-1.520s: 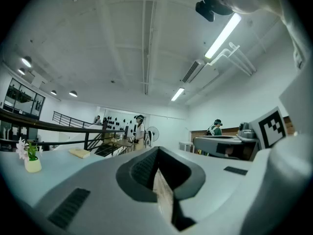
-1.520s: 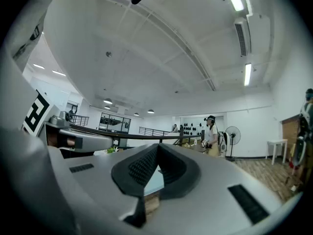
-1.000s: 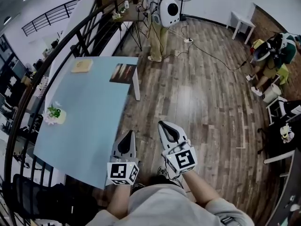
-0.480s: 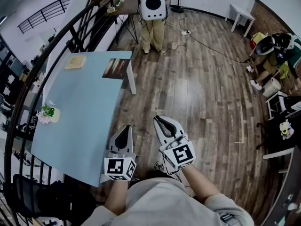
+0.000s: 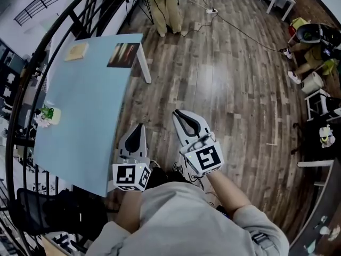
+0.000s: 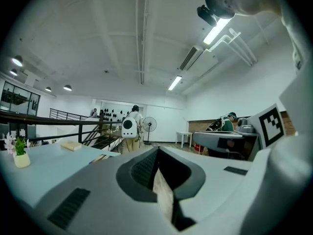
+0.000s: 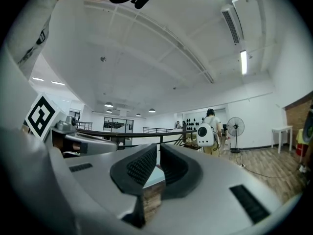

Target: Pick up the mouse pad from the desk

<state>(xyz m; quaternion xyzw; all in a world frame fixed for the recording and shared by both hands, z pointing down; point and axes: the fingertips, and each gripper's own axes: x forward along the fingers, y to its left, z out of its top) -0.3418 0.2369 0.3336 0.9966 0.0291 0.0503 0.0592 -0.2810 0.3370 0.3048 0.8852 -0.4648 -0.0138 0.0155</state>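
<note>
Mouse pad (image 5: 124,55) lies flat on the far corner of the blue counter (image 5: 80,121), well apart from the 2 tongs.
Only the head view shows it plainly, with a tan block (image 5: 76,51) beside it and a potted plant (image 5: 45,113) nearer. The left tongs (image 5: 139,126) hang by the counter's near edge and the right tongs (image 5: 177,112) hang over the wood floor (image 5: 229,89). The left gripper view shows its tips meeting, empty. The right gripper view shows a narrow slit, jaws just opened, nothing between, and a person with a white backpack (image 7: 205,133).
</note>
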